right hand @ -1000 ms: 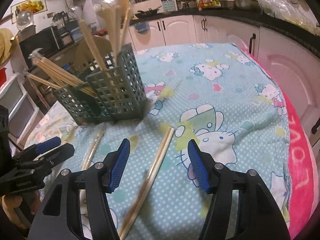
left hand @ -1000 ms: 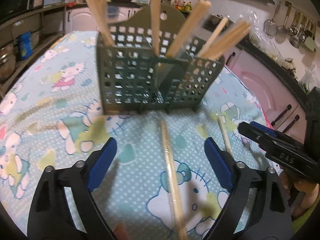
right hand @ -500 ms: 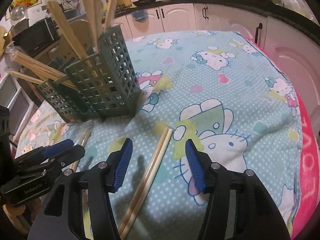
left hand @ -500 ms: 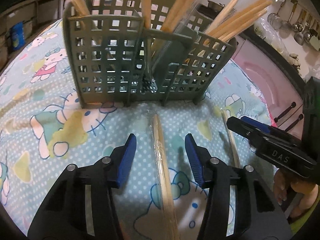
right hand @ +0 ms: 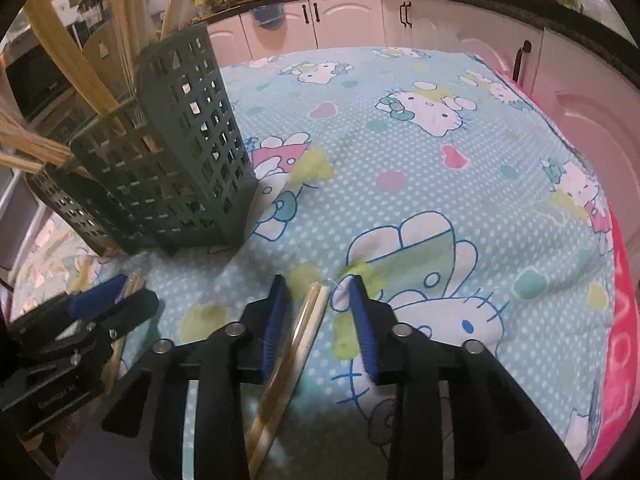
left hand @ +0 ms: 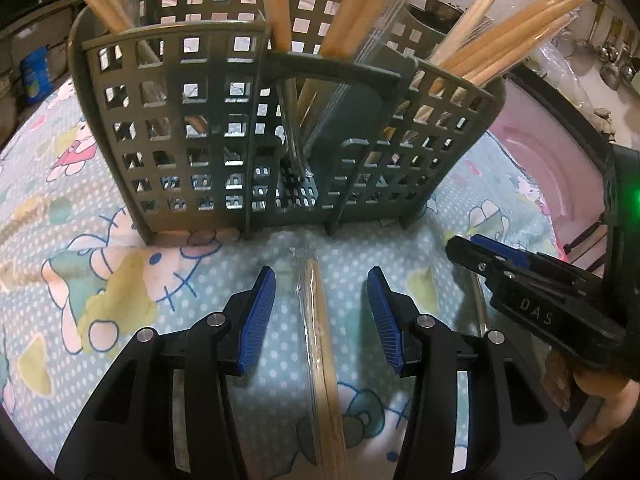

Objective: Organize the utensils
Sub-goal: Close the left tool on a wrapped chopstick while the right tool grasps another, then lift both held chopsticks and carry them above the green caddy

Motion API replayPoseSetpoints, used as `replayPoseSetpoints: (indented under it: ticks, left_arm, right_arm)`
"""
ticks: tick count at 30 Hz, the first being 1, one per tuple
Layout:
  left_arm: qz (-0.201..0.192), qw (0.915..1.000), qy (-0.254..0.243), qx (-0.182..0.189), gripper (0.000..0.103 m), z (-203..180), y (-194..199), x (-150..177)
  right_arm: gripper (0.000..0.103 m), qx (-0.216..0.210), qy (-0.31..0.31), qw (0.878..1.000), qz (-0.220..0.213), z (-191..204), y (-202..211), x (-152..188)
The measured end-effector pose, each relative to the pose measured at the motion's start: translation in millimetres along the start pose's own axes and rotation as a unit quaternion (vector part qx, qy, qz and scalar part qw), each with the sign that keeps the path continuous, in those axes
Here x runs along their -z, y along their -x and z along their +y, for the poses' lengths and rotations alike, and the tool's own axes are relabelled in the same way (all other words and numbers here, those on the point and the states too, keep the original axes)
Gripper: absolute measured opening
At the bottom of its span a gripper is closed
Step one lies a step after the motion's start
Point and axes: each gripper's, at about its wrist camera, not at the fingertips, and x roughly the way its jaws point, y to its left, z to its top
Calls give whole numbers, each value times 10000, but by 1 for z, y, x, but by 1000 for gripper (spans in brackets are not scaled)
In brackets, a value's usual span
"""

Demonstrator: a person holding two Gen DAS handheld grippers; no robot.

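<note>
A grey-green perforated utensil caddy [left hand: 248, 132] stands on the Hello Kitty cloth and holds several wrapped wooden chopstick pairs. It also shows in the right wrist view [right hand: 176, 176]. My left gripper [left hand: 321, 284] is open, its jaws astride a wrapped chopstick pair [left hand: 320, 344] lying on the cloth just before the caddy. My right gripper [right hand: 319, 290] is open, its jaws astride another wrapped chopstick pair [right hand: 296, 344] on the cloth. Neither pair is gripped. The right gripper shows at the right of the left wrist view [left hand: 480, 252], and the left gripper at the left of the right wrist view [right hand: 108, 296].
The patterned cloth [right hand: 420, 168] covers the table; its pink edge [right hand: 620, 340] runs along the right. White cabinets [right hand: 352, 20] and a dark counter stand behind. Hanging ladles [left hand: 612, 60] are at the far right.
Both grippers have moved forward and down along their chopstick pairs, closer to the caddy. Both sets of jaws have narrowed around the pairs.
</note>
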Motion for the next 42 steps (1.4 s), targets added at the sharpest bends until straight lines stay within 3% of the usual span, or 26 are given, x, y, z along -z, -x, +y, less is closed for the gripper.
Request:
replayPoseSetpoints:
  ticks: [6, 13, 19, 29, 42]
  left_arm:
    - [13, 9998, 17, -184, 39, -8, -9, -7]
    - [31, 9992, 56, -390, 16, -9, -16, -11]
    - [12, 9997, 221, -110, 3, 7, -1, -11]
    - [-582, 9978, 95, 305, 2, 11, 71, -3]
    - [-1447, 9882, 215, 456, 2, 34, 158, -12]
  right_arm:
    - [16, -93, -34, 9999, -35, -3, 5, 3]
    - [9, -447, -143, 9987, -180, -1, 23, 9]
    - [8, -702, -165, 9965, -420, 3, 49, 10]
    - [6, -958, 169, 9908, -941, 25, 100, 12]
    - [6, -1243, 489, 9790, -1541, 61, 156, 6]
